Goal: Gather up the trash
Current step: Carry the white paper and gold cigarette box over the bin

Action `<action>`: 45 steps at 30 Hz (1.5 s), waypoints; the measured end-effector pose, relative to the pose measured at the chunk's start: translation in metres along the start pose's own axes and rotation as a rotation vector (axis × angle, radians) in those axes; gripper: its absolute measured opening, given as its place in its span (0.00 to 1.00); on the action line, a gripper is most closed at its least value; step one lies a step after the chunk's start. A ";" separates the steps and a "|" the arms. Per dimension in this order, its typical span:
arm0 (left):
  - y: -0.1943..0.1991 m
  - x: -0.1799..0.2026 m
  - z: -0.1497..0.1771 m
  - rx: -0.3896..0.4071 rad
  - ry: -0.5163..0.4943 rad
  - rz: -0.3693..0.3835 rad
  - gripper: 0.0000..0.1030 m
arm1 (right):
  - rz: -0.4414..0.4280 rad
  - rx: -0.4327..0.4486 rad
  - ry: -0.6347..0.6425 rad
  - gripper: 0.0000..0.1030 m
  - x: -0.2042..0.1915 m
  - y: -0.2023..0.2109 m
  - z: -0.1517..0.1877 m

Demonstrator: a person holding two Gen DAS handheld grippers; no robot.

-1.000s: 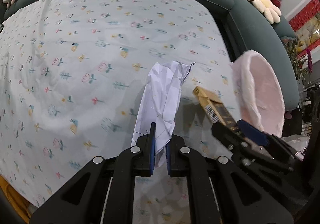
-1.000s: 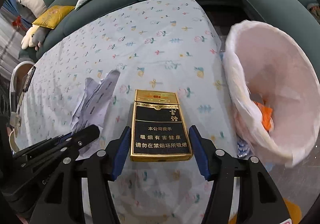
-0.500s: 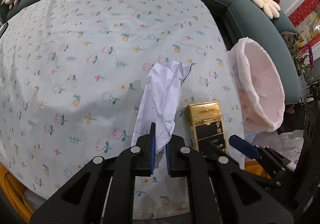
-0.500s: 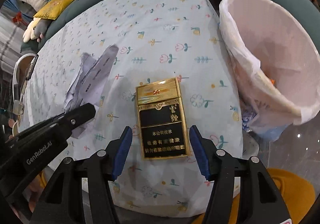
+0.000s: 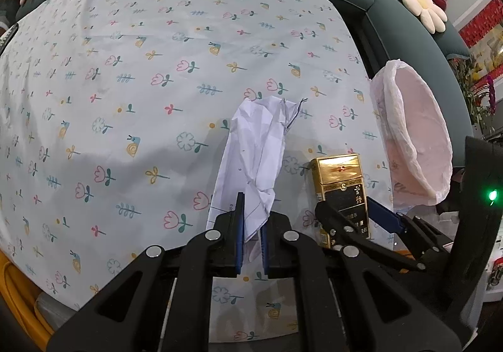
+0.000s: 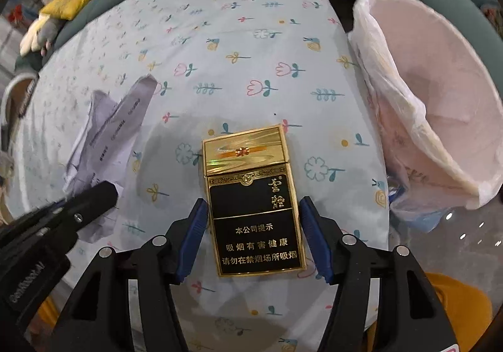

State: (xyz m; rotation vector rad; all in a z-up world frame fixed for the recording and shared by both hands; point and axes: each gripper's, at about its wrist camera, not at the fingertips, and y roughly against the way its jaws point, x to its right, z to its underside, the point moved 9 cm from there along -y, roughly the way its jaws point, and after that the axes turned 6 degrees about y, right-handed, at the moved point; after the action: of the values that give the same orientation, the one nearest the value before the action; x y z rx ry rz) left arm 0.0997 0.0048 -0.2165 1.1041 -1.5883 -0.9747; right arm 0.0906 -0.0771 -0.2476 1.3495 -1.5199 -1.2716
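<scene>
Your left gripper [image 5: 250,238] is clamped on the crumpled white paper sheet [image 5: 256,150]. Your right gripper [image 6: 253,235] straddles the gold-and-black cigarette box [image 6: 253,210], pads apparently just clear of it. Both pieces sit over the floral tablecloth [image 6: 239,37], not yet in the pink-lined bin [image 6: 440,94] beside it.

Cigarette pack [image 6: 253,210] on table [image 6: 239,37], between paper [image 6: 107,138] and bin [image 6: 440,94].

Soft, even indoor light over the pale floral tablecloth [image 5: 132,75], with faint grey shadows beneath the black gripper arms. Glare on the gold-and-black cigarette box [image 6: 251,194]. Strong fisheye bending and dark vignetting at frame edges; motion blur at left of right-wrist view.
</scene>
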 end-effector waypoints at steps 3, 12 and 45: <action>-0.001 -0.002 0.001 -0.003 0.005 -0.001 0.08 | 0.055 0.013 0.070 0.55 -0.004 -0.002 0.000; 0.006 0.006 -0.001 0.013 -0.010 0.002 0.08 | 0.003 0.071 0.009 0.54 0.005 0.022 -0.006; -0.014 0.256 -0.010 0.025 -0.380 0.083 0.08 | 0.061 0.318 -0.342 0.54 0.238 0.136 -0.016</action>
State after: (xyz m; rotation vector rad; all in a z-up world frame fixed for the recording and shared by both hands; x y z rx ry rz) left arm 0.0727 -0.2447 -0.1639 0.8965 -1.9374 -1.1605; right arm 0.0263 -0.3184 -0.1335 1.3121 -2.0555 -1.3109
